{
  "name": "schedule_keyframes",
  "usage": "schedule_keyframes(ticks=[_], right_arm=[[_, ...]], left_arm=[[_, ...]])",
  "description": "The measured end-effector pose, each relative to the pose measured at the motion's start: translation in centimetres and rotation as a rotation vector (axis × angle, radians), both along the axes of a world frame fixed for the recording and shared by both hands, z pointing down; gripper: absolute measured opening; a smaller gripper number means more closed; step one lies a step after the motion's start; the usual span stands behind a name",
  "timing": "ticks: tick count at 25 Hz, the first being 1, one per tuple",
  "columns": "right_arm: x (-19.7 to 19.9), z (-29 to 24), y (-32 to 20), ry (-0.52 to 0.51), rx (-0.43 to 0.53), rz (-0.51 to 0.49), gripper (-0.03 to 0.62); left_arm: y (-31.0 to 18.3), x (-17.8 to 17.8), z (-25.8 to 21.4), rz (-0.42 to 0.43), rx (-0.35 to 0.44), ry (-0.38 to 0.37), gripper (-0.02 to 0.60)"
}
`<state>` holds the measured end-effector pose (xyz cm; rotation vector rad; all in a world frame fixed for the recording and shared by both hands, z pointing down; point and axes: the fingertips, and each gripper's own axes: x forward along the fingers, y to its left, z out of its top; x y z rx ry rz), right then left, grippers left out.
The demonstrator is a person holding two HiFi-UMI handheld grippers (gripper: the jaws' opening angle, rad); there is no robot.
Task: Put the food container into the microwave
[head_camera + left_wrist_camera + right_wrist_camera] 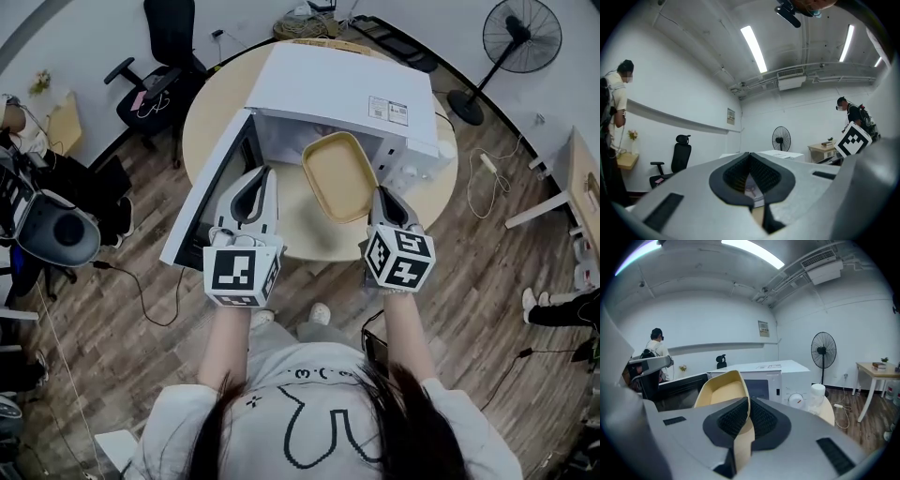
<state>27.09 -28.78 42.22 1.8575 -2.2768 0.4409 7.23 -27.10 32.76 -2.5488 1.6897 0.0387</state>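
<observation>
A white microwave [337,89] stands on a round wooden table [211,112], its door [211,192] swung open to the left. A beige food container [339,175] hangs in front of the open cavity, its far end at the opening. My right gripper [380,194] is shut on the container's near right rim. The right gripper view shows that rim [723,390] pinched between the pads, with the microwave [759,373] behind. My left gripper [265,173] hovers beside the door, left of the container, shut and holding nothing; in its own view its tips [750,157] meet.
A clear plastic bottle [443,145] stands on the table right of the microwave. An office chair [164,66] is behind the table at the left, a standing fan [516,42] at the back right, cables on the wood floor. Other people stand around the room.
</observation>
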Motion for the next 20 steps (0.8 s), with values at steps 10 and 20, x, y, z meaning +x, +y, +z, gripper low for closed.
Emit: schedule_keyframes(ticks=[10, 20], right_arm=[[0.2, 4.3, -3.5, -0.057, -0.103, -0.070, 0.038], [-1.6, 7.0, -8.8, -0.185, -0.202, -0.034, 0.038]], left_arm=[[-1.8, 1.1, 2.8, -0.075, -0.065, -0.008, 0.009], [-5.0, 0.9, 5.1, -0.041, -0.118, -0.021, 0.009]])
